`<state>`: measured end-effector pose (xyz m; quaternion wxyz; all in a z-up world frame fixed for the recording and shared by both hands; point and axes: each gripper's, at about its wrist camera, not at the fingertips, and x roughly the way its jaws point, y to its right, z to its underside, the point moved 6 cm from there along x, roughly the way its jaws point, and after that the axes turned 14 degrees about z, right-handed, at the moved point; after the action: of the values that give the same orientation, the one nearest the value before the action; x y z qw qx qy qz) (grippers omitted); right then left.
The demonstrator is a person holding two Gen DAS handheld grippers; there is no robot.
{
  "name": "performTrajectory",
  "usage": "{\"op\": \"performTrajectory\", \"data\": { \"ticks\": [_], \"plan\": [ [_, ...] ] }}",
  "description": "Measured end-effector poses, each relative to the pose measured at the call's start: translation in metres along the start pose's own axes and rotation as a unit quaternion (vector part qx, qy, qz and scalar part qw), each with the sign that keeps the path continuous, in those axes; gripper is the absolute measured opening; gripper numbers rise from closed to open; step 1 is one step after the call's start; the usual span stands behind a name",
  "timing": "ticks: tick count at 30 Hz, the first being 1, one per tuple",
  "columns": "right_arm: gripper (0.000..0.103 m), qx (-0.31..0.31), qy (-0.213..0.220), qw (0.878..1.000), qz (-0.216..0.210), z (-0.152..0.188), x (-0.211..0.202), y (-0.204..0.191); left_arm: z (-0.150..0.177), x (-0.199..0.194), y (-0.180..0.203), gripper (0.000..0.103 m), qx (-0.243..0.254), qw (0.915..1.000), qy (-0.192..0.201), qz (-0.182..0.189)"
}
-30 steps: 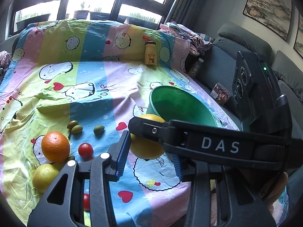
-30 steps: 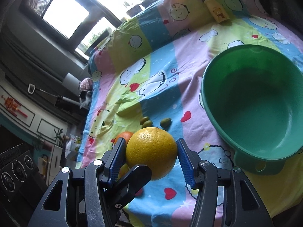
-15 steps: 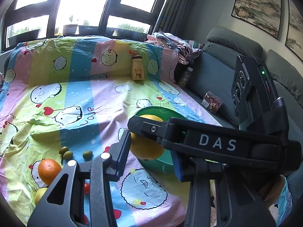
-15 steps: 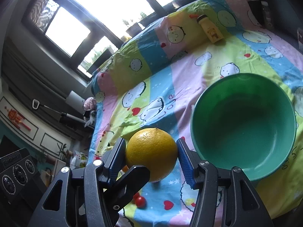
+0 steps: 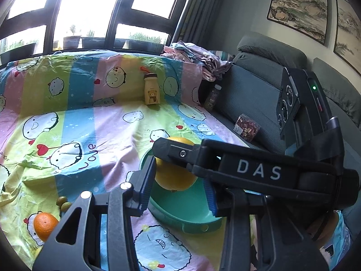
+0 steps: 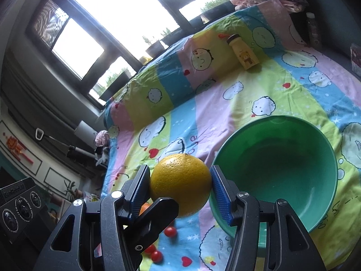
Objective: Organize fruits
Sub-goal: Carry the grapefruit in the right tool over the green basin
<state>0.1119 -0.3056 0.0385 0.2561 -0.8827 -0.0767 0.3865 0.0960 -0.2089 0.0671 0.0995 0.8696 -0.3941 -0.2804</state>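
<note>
The large yellow citrus (image 6: 180, 184) is clamped in the right hand-held gripper (image 6: 180, 187), just short of the green bowl (image 6: 315, 223) ahead-right — released early, it could strike the rim and roll across the bedsheet (image 6: 225, 103). The left hand-held gripper (image 5: 178, 192) is parted, empty.

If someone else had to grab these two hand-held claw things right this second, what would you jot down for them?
Right gripper: shut on the big yellow citrus, held in the air beside the green bowl.
Left gripper: holds nothing of its own; one finger sits under the citrus.
Done: nothing is in the bowl so far.
Left: drop the citrus in, then fetch the orange, the small green fruits and the cherry tomatoes lying on the cartoon sheet.
</note>
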Motion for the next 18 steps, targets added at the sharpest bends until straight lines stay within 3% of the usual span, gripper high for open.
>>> {"op": "performTrajectory", "data": {
  "ticks": [18],
  "plan": [
    [0.058,0.040,-0.007,0.999,0.029,-0.005,0.008,0.039,0.007,0.036,0.005,0.038,-0.011,0.9992,-0.028,0.025]
  ]
}}
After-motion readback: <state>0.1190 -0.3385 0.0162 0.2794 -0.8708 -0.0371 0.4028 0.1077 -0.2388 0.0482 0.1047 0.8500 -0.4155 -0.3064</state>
